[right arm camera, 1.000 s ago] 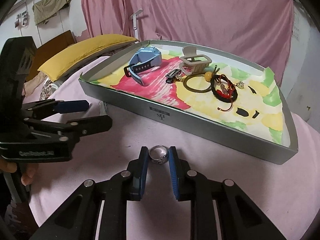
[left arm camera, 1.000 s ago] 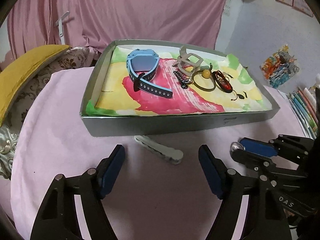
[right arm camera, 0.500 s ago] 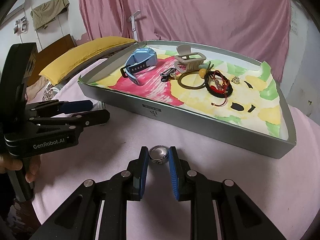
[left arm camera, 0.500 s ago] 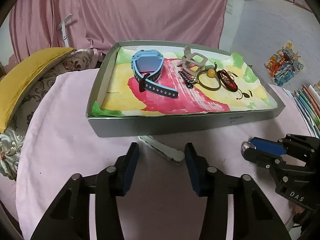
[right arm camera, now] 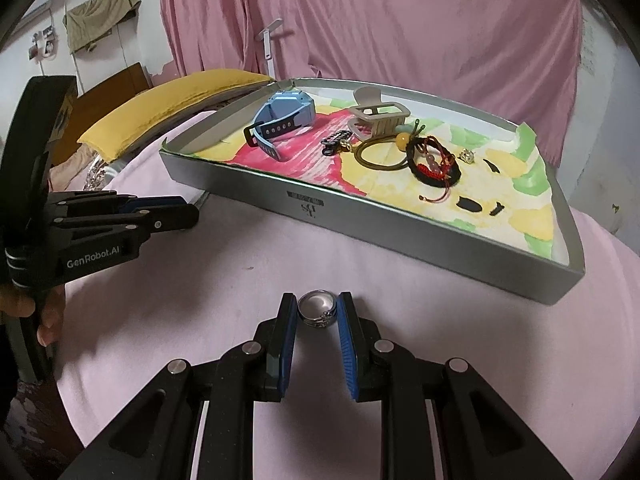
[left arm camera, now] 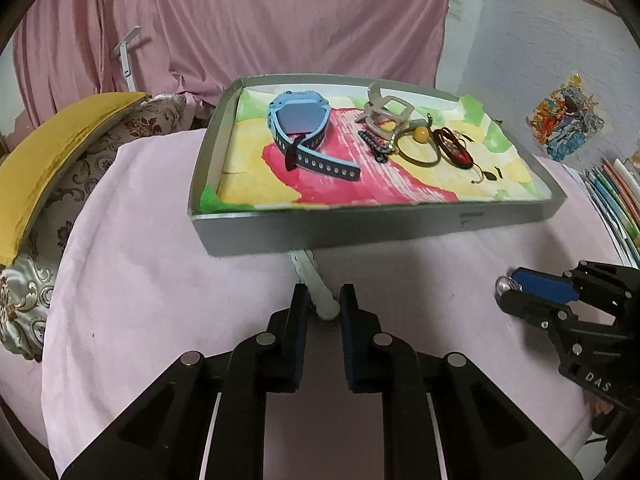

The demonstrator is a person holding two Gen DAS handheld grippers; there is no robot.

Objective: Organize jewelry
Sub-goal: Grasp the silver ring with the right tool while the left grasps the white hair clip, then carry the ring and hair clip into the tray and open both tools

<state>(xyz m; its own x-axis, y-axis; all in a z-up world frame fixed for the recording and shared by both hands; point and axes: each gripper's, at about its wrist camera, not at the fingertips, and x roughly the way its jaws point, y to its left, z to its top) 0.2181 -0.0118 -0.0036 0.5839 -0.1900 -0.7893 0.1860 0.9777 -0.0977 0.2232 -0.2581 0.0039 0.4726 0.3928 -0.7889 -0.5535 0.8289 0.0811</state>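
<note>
Pink cloth (left arm camera: pixel 160 280) covers the table, and pink curtains (left arm camera: pixel 280 20) hang behind it. Low in the left wrist view, the left gripper (left arm camera: pixel 324 300) has its jaws nearly together, closed on the near end of a white hair clip (left arm camera: pixel 316 284). The clip lies on the cloth, and its far end reaches under the front wall of a grey tray (left arm camera: pixel 360 232). The right gripper (right arm camera: pixel 318 312) has its jaws narrow too, and the pads press on both sides of a silver ring (right arm camera: pixel 316 310) just above the cloth, in front of the tray. Inside the tray, on a coloured paper, lie a blue watch (left arm camera: pixel 300 128), a beige claw clip (left arm camera: pixel 384 112), a hair tie with a yellow bead (left arm camera: pixel 418 144) and a black and red bracelet (right arm camera: pixel 434 158). A yellow cushion (left arm camera: pixel 52 156) rests on the left of the table.
</note>
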